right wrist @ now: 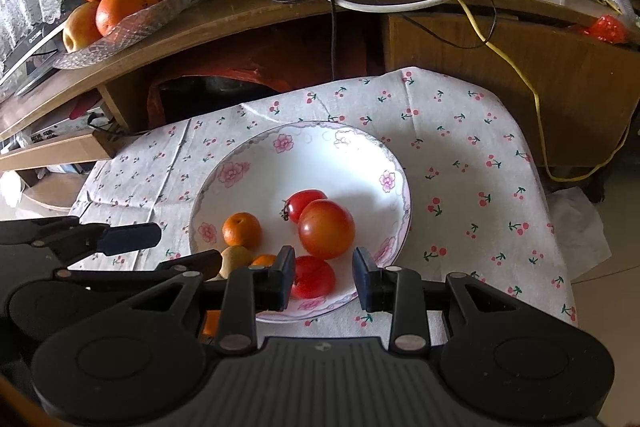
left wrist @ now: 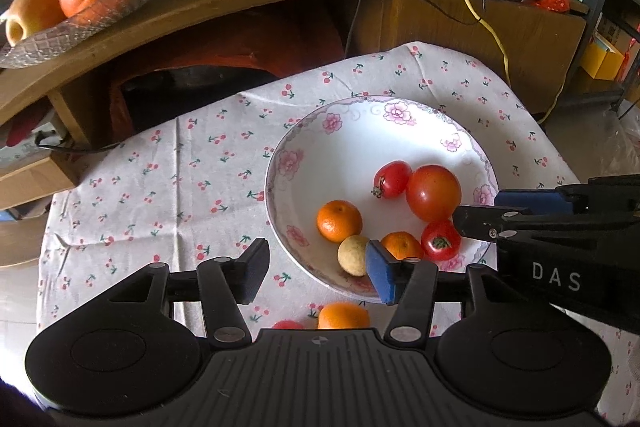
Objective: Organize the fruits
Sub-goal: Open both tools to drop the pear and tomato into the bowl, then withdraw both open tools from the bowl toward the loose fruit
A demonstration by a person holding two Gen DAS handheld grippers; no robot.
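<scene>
The left tongs stand wide and hold nothing, above the near edge of the table; one of their pads is over the near rim of the bowl. The right tongs are also spread and empty, over that rim, with a small tomato below their gap. The bowl sits in the middle of the cherry-print cloth and holds a large tomato, two small ones, two mandarins and a yellowish fruit. Another mandarin lies on the cloth at the near edge.
</scene>
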